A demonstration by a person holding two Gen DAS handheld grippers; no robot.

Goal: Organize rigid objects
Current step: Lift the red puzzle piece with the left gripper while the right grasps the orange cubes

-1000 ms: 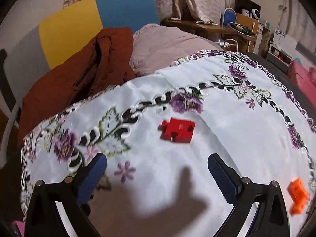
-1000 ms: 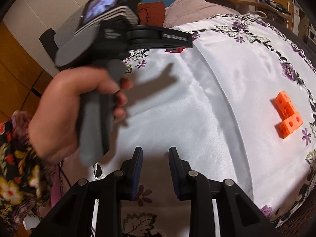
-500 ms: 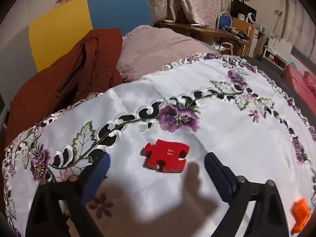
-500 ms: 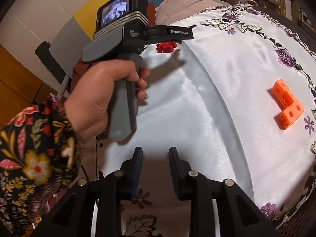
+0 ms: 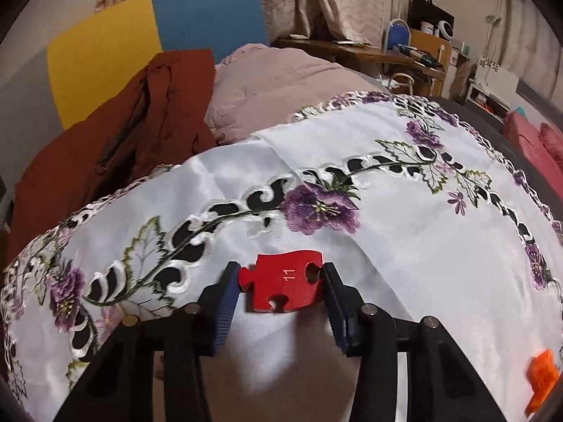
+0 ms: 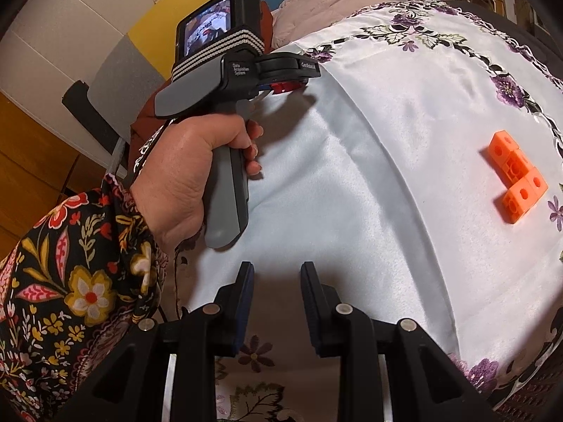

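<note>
Red puzzle piece (image 5: pixel 285 285) — between left hand-held gripper (image 5: pixel 278 302) pads.

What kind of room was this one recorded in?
Most likely a lived-in home room, not a lab: an embroidered floral tablecloth covers the table, a rust-red jacket and a pink quilt are heaped behind it, and a cluttered wooden desk stands by curtains.
</note>
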